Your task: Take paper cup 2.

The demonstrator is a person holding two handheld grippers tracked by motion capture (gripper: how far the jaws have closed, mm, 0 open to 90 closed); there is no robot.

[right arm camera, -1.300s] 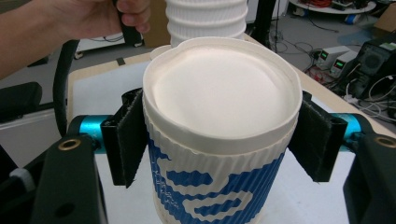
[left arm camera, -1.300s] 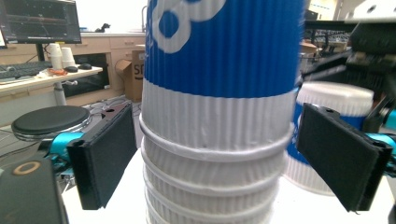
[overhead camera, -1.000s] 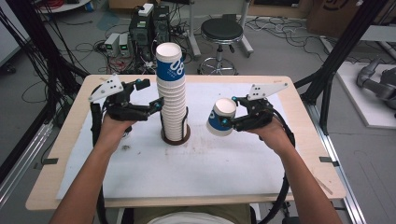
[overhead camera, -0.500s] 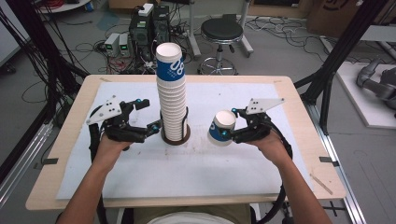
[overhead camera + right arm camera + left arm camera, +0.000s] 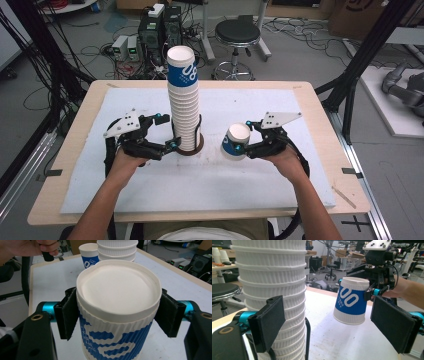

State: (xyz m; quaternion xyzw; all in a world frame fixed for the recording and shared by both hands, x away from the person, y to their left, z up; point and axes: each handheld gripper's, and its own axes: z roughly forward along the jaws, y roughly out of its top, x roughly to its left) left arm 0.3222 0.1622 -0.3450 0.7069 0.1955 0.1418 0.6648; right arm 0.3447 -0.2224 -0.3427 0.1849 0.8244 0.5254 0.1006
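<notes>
A tall stack of upturned white ribbed paper cups [image 5: 184,100], topped by a blue-printed one, rises from a round brown holder [image 5: 199,149] at mid-table. My left gripper [image 5: 167,132] is open at the stack's foot. Its left pad [image 5: 268,322] lies against the stack [image 5: 272,287], and its right pad [image 5: 394,327] stands well apart. My right gripper [image 5: 250,137] is shut on a single blue-and-white cup [image 5: 235,141], held bottom-up and slightly tilted just above the mat, right of the stack. That cup [image 5: 117,315] sits squeezed between both pads, and it also hangs ahead in the left gripper view [image 5: 350,305].
A white mat [image 5: 210,185] covers most of the wooden table [image 5: 65,165]. Another blue-printed cup [image 5: 89,255] shows beside the stack [image 5: 117,248] in the right gripper view. Off the far edge are a stool [image 5: 239,35] and computer boxes [image 5: 160,25] on the floor.
Both hands have come down and toward the near side. The left gripper's jaws now reach the stack's foot, and the right gripper has lowered the cup close to the mat.
</notes>
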